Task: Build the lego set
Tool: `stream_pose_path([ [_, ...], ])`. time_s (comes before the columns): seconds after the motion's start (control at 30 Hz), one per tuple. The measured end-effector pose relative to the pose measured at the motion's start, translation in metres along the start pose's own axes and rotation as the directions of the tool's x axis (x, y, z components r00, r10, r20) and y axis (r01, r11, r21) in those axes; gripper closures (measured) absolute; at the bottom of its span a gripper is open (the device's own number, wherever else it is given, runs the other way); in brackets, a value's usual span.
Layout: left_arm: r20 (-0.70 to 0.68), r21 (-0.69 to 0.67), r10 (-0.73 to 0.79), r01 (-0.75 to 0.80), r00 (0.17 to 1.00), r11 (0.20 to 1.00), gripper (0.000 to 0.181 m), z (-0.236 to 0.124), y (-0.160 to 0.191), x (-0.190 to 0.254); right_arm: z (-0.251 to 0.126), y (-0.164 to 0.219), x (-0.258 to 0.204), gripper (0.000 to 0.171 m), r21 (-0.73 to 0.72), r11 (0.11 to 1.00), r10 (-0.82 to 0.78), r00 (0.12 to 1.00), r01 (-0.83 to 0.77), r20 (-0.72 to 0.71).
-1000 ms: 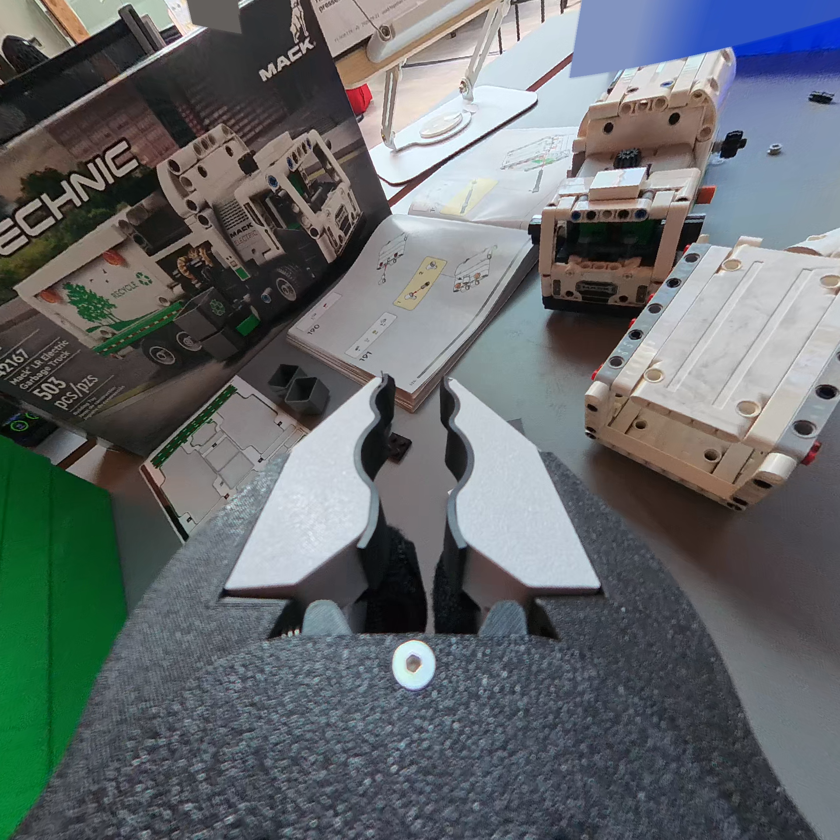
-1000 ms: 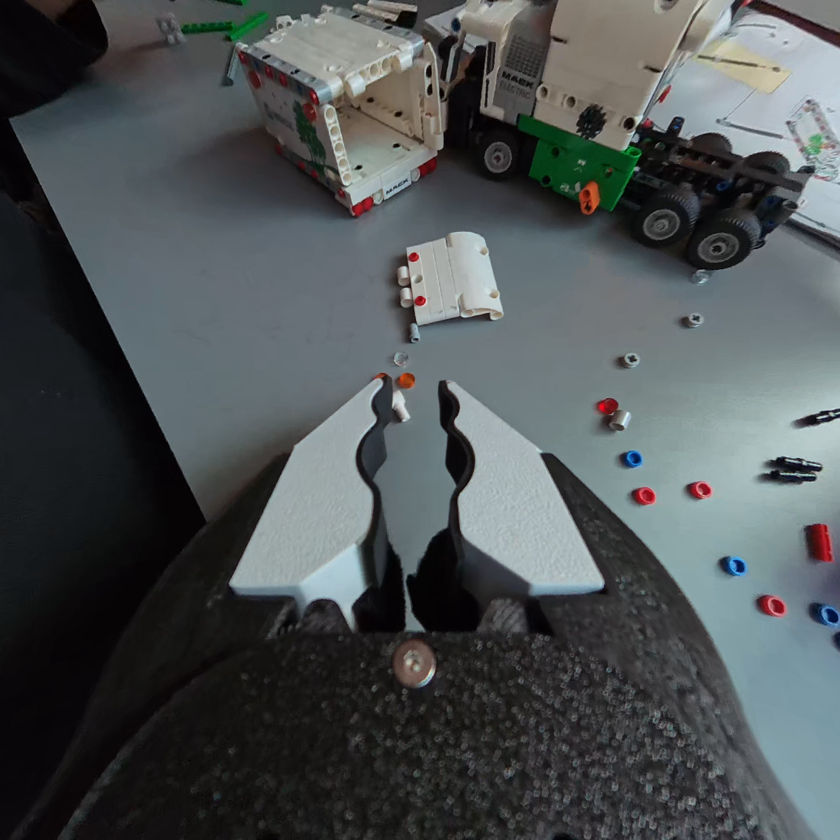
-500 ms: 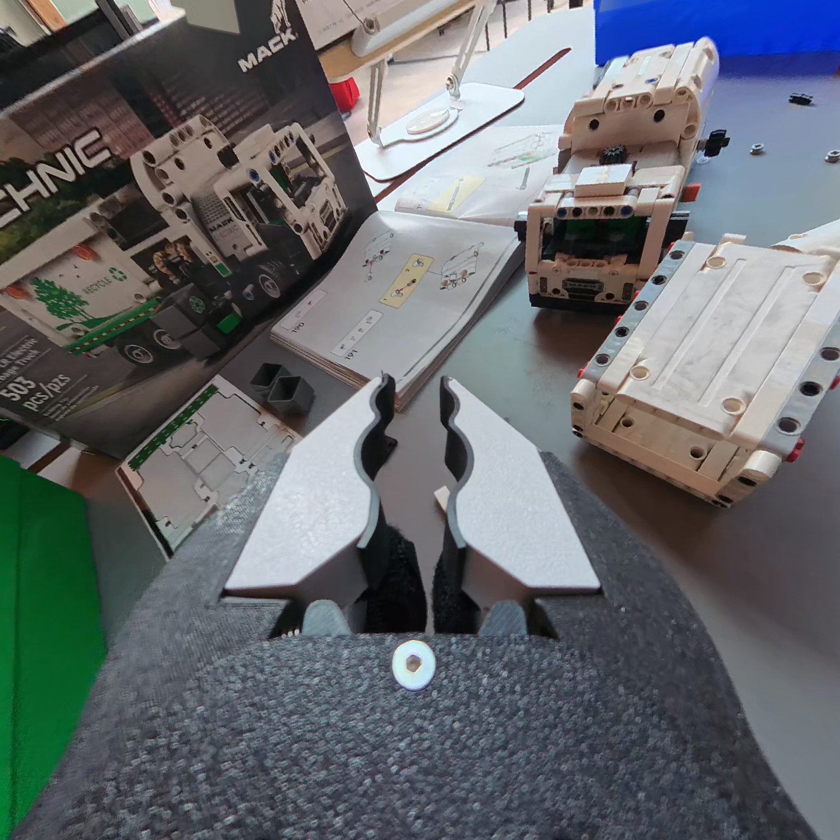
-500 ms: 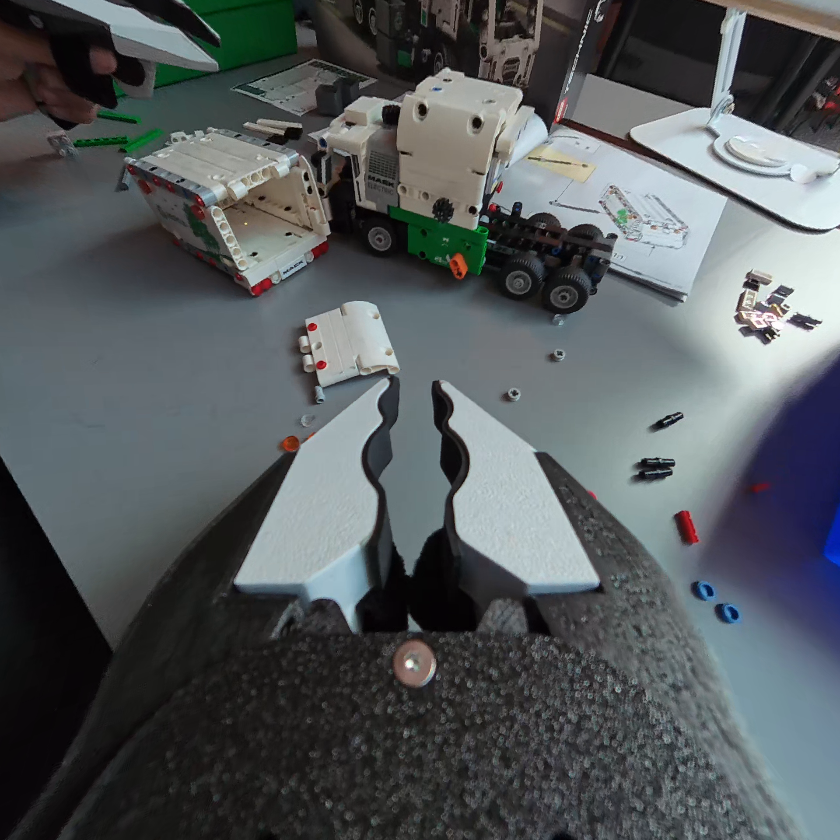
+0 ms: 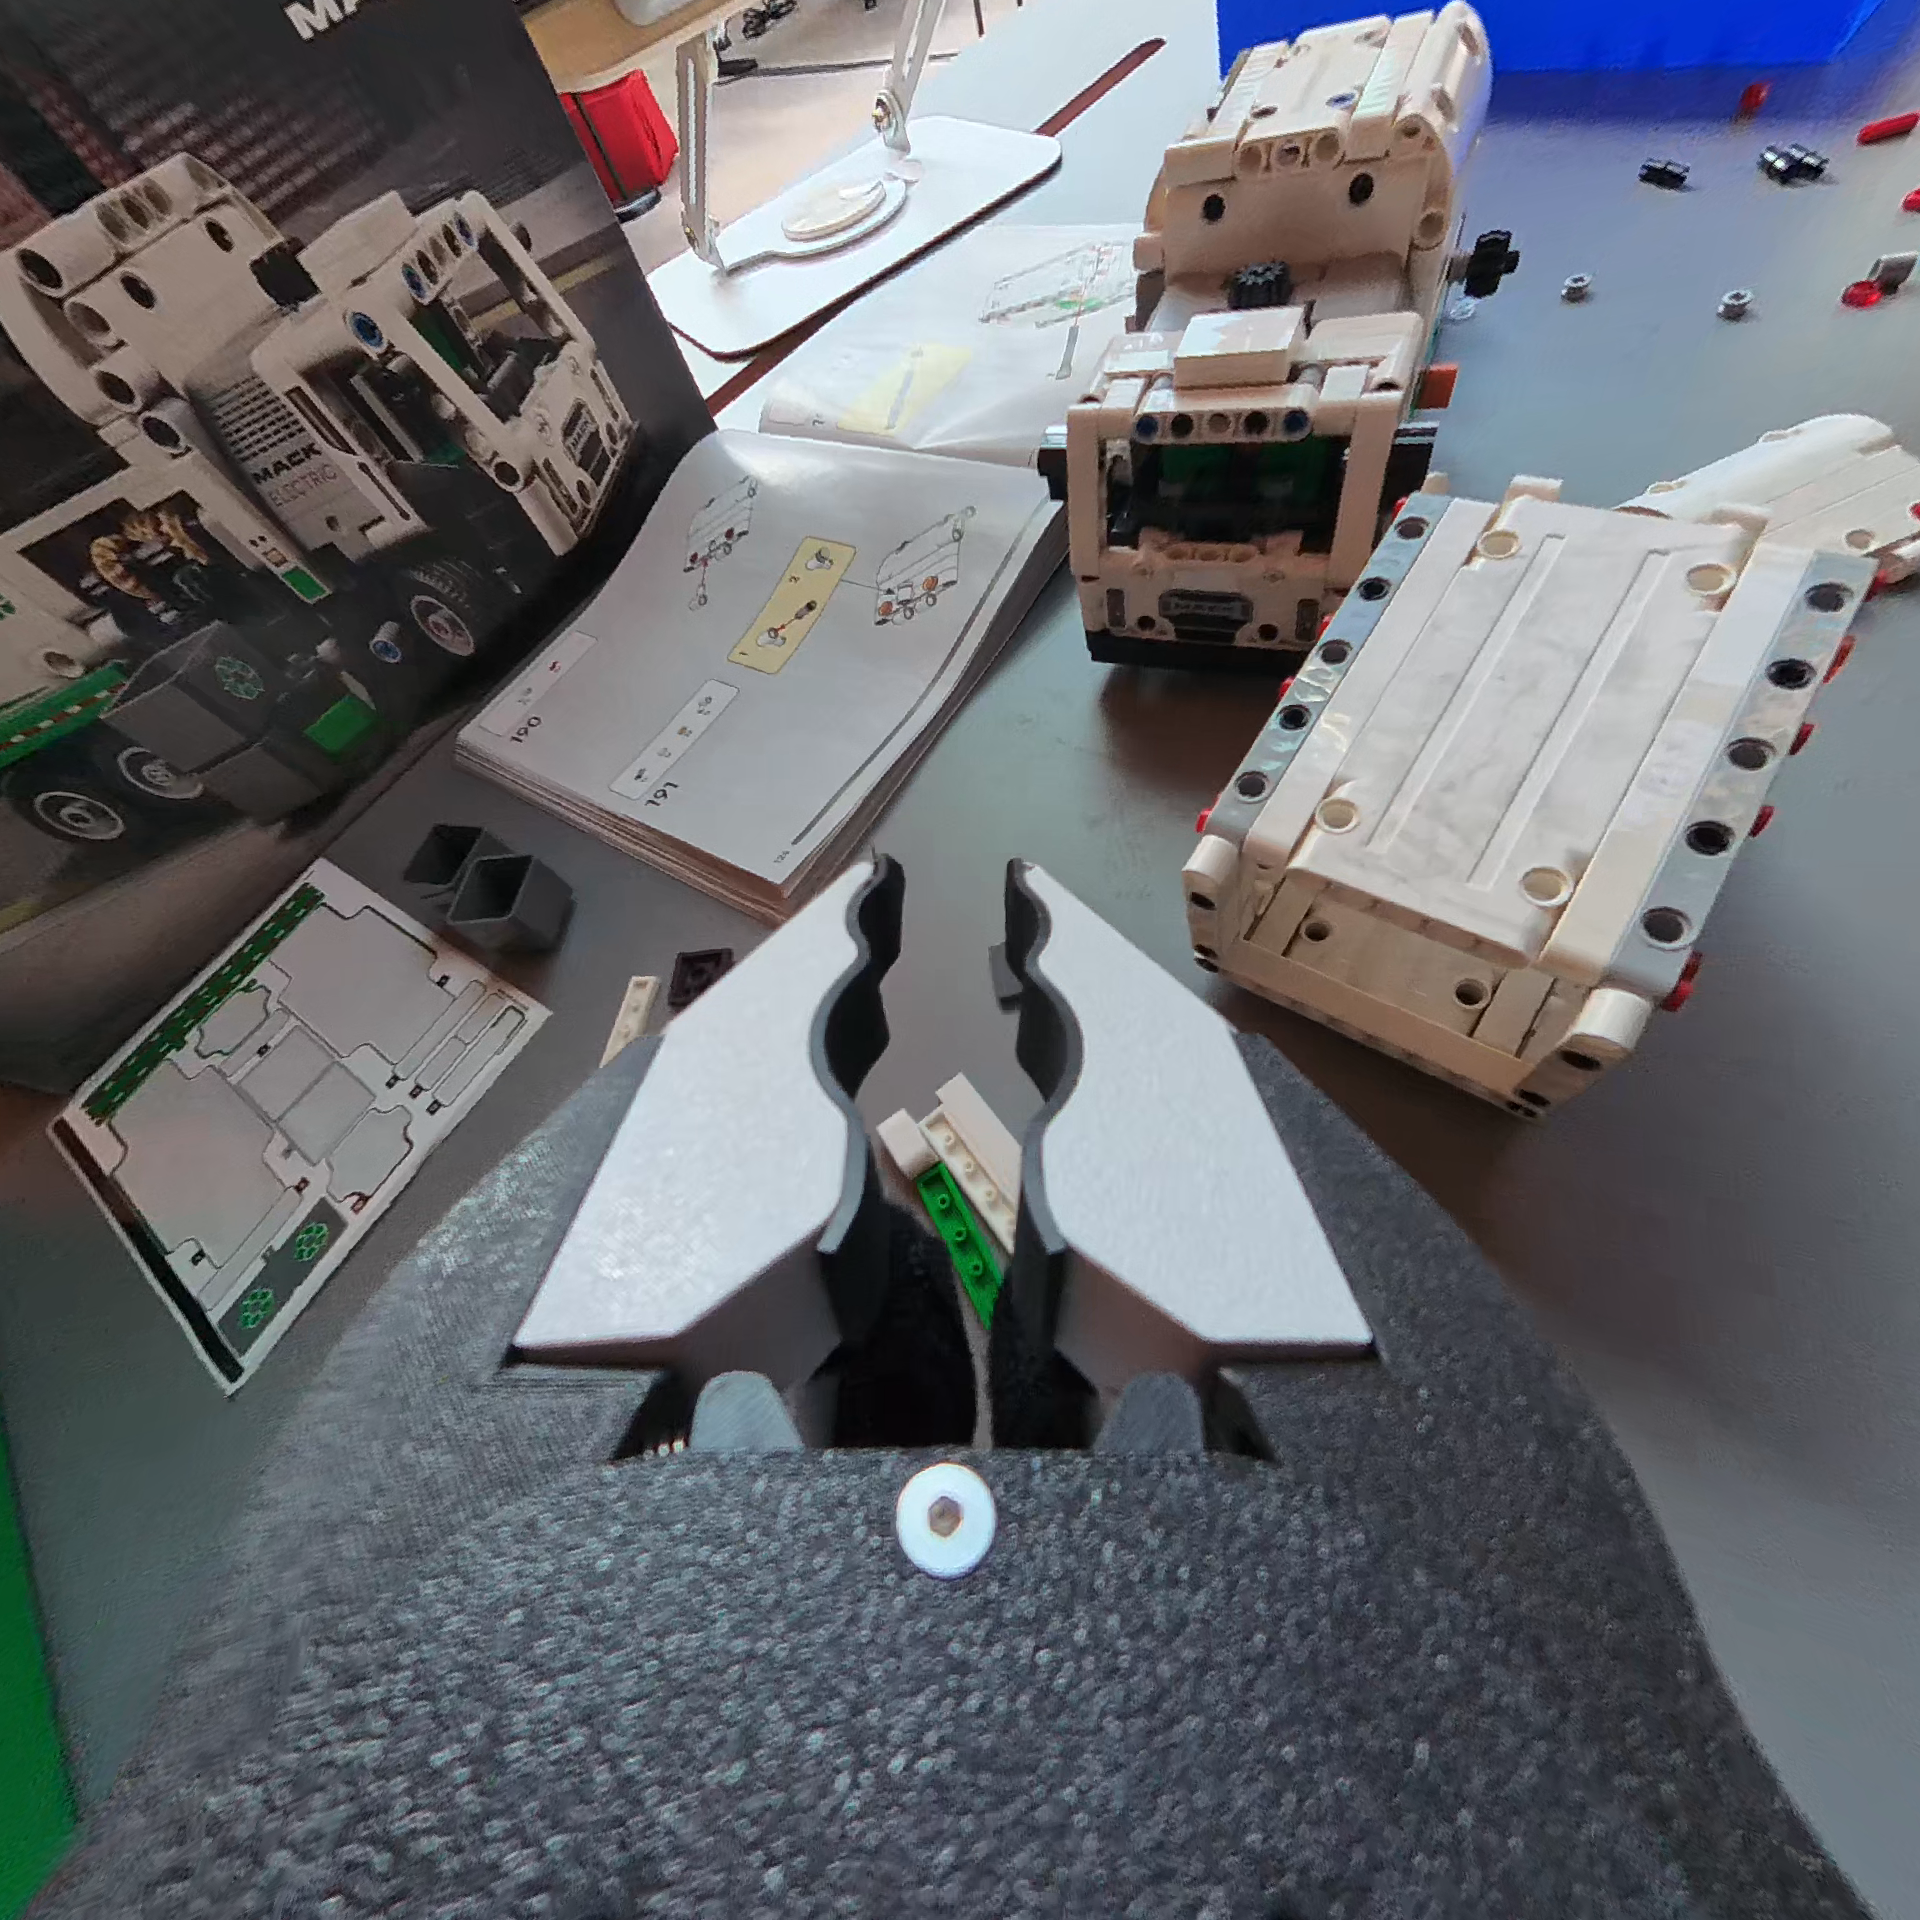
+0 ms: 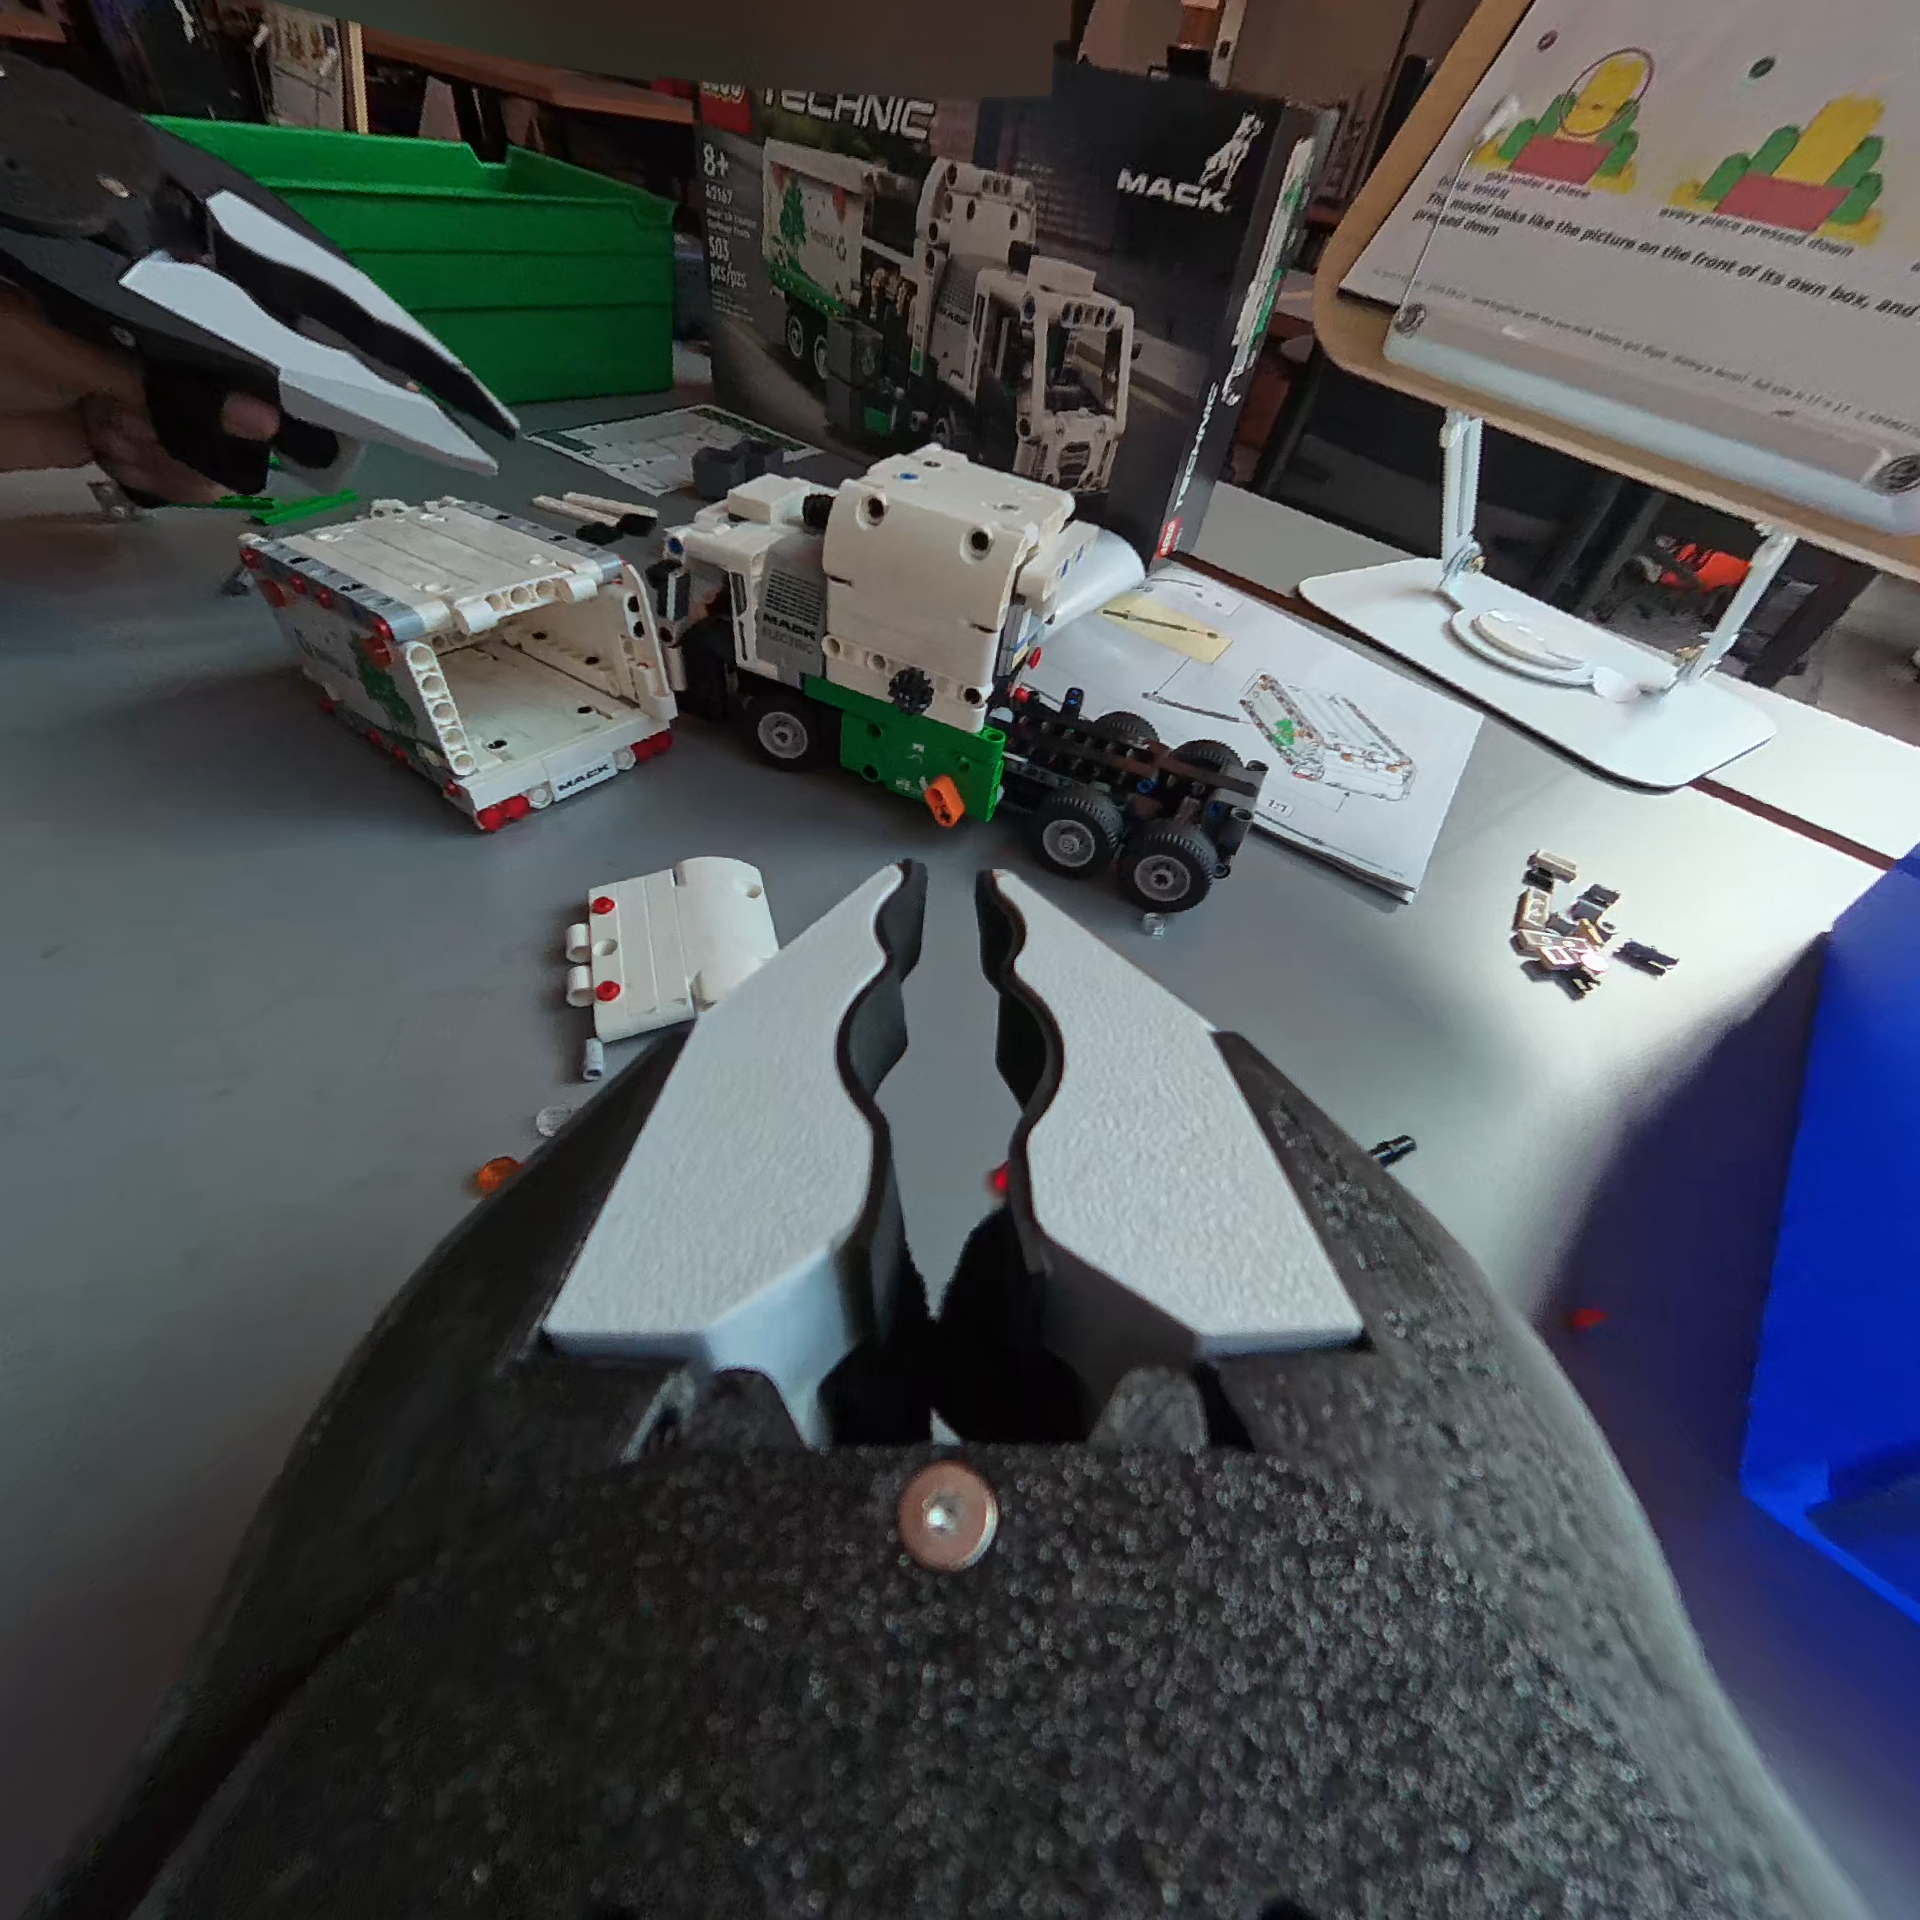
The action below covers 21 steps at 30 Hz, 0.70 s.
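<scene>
The white and green lego truck (image 6: 904,644) stands mid-table, its chassis bare behind the cab. The separate white truck body (image 6: 468,644) lies beside it, open end facing me, and a small white panel (image 6: 675,935) lies nearer. My right gripper (image 6: 951,883) hovers above the table just right of that panel, slightly open and empty. My left gripper (image 5: 945,883) is slightly open and empty, above loose white and green pieces (image 5: 956,1153). The truck cab (image 5: 1247,499) and white body (image 5: 1507,790) are ahead of it to the right. It also shows in the right wrist view (image 6: 436,416).
The set's box (image 5: 260,416) stands at left behind an open instruction booklet (image 5: 790,665), a sticker sheet (image 5: 281,1101) and small grey bins (image 5: 499,883). A blue bin (image 6: 1849,1195) is at right, a green bin (image 6: 468,239) at the back. A white stand (image 6: 1538,665) holds a board. Small pieces (image 6: 1579,925) lie scattered. About 30 cm separates my left fingertips from my right.
The right gripper has tilted up from the table's small parts to face the truck and box. The left gripper has drawn back, and loose white and green pieces now show between its fingers.
</scene>
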<state>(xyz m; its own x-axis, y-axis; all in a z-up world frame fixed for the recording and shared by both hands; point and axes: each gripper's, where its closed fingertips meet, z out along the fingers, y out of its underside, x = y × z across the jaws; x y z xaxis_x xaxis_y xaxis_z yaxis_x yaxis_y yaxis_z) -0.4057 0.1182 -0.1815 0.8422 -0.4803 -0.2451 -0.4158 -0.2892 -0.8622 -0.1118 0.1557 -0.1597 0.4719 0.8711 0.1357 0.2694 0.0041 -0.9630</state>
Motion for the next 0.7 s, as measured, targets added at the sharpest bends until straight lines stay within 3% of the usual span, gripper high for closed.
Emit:
stream_pose_path([
  [0.7,0.058,-0.011,0.030,-0.029,0.998,1.000,0.165,-0.001,0.001,-0.013,0.003,0.003,0.007,0.163,-0.014,0.999,0.050,0.999,-0.049,0.011],
])
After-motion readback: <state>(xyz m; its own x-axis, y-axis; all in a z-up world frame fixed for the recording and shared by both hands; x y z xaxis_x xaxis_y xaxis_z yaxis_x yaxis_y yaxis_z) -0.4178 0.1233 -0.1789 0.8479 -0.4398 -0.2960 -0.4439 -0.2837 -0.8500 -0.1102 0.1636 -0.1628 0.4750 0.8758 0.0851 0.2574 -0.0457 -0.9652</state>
